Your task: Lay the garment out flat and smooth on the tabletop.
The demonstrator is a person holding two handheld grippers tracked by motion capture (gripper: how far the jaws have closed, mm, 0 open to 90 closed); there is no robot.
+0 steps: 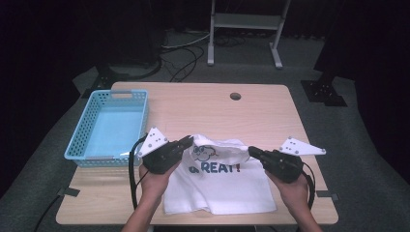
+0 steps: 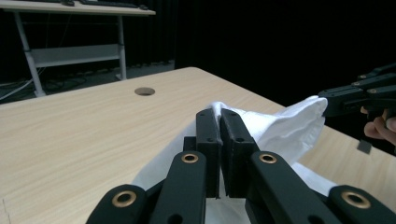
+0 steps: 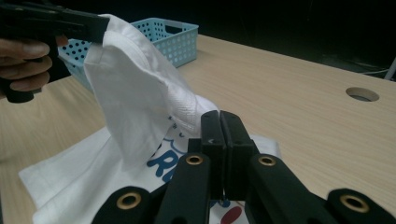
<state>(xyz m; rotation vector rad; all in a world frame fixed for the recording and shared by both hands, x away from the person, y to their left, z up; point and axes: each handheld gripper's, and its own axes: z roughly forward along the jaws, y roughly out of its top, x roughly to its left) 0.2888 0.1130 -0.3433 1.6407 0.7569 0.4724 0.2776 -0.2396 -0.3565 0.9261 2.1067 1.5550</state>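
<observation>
A white T-shirt (image 1: 217, 186) with a cartoon print and blue and red lettering lies on the wooden table (image 1: 217, 108), near its front edge. Its far edge is lifted off the table between the two grippers. My left gripper (image 1: 190, 140) is shut on the shirt's left far corner, and the cloth (image 2: 285, 128) runs out past its closed jaws (image 2: 220, 114). My right gripper (image 1: 251, 151) is shut on the right far corner, its jaws (image 3: 219, 116) pinching the fabric (image 3: 135, 107). The raised cloth sags between them.
An empty light blue plastic basket (image 1: 82, 130) stands at the table's left side, also seen behind the shirt (image 3: 173, 39). A round cable hole (image 1: 235, 96) sits near the far edge. A metal frame (image 1: 244, 21) stands on the floor beyond the table.
</observation>
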